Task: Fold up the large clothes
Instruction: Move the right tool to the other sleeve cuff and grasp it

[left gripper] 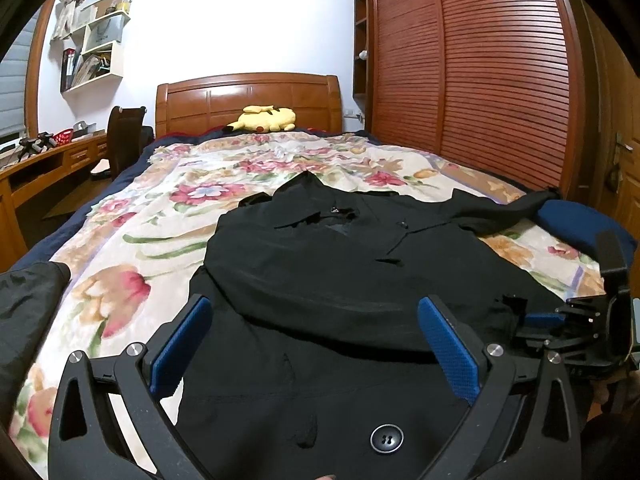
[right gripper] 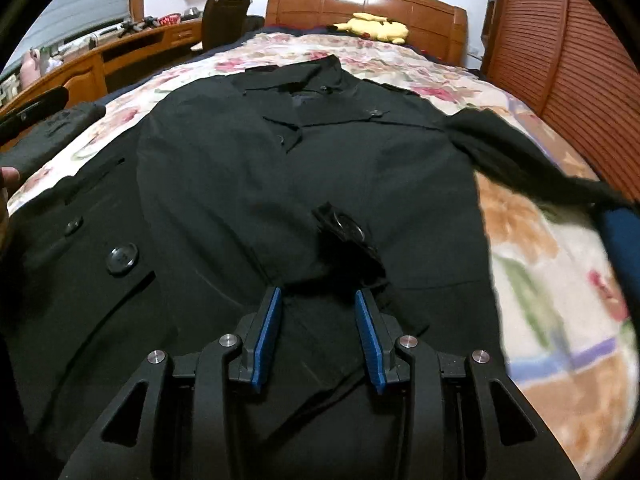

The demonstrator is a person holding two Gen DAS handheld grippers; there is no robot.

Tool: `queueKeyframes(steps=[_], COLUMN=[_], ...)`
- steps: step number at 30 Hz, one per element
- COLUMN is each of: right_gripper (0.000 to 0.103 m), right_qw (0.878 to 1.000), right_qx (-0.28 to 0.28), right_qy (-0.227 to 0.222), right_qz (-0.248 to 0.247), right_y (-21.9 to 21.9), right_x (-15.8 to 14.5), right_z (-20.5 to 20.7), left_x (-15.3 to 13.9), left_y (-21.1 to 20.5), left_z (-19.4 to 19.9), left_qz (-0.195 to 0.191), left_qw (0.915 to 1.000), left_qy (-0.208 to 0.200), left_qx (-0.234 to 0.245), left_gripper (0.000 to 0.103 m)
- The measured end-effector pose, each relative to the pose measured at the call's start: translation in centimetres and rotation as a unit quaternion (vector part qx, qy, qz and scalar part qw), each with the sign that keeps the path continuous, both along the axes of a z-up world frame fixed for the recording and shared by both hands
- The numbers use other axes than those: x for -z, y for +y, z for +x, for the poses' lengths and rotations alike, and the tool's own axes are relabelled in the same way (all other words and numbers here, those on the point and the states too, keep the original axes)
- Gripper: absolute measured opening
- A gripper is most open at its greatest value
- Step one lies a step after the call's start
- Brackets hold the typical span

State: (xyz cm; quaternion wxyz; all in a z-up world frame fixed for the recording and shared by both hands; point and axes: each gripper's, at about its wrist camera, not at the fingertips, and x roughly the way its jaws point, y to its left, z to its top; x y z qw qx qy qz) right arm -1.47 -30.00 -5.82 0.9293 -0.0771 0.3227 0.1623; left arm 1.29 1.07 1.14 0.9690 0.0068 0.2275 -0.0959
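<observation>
Black coat (left gripper: 320, 264) lies spread on the floral bedspread (left gripper: 132, 240), collar (right gripper: 296, 76) toward the headboard (left gripper: 248, 96) at 12 o'clock, hem toward you at 6. Its long axis runs 12 to 6, straight along the line of both your tongs.

Left sleeve looks already laid across the chest, its cuff (right gripper: 344, 228) resting mid-body. Right sleeve (right gripper: 520, 156) trails out toward 2 o'clock over the bed edge, not yet brought in.

Left tongs (left gripper: 316, 344): spread wide, nothing between them, hovering above the lower coat near a large button (left gripper: 386, 439). Right tongs (right gripper: 316, 336): parted, narrower gap, holding nothing, low over the coat just short of the folded cuff; whether the tips touch cloth, you cannot tell.

Judgement: the loose sleeve lies to the right, so your right tongs are nearer. Swing to 2 o'clock, pinch near the cuff, carry it toward 9 across the chest.

Yellow plush toy (left gripper: 266, 118) sits by the headboard, well apart.
</observation>
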Motion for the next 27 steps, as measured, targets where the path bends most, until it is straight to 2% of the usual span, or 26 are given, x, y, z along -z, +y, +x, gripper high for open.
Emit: queueKeyframes(steps=[5, 13, 18, 27], right_gripper=[0.04, 0.04, 0.063, 0.064], right_qw=[1.0, 0.999, 0.997, 0.988], right_qx=[0.004, 0.036, 0.077, 0.156], right_qy=[-0.008, -0.033, -0.028, -0.015], right_qz=[0.01, 0.014, 0.012, 0.02], right_y=[-0.6, -3.9, -7.1, -12.9], right_x=[-0.2, -2.6, -3.7, -4.3], right_z=[-0.7, -0.9, 1.3, 7.8], left_x=[0.2, 0.2, 0.4, 0.4], left_y=[-0.3, -1.9, -3.3, -4.6], left_z=[0.1, 0.0, 0.3, 1.1], left_qz=[0.0, 0.011, 0.013, 0.015], left_qw=[0.9999, 0.9995, 0.999, 0.9983], left_qy=[0.003, 0.005, 0.008, 0.011], left_qx=[0.013, 0.028, 0.043, 0.055], left_gripper=[0.103, 0.103, 0.103, 0.103])
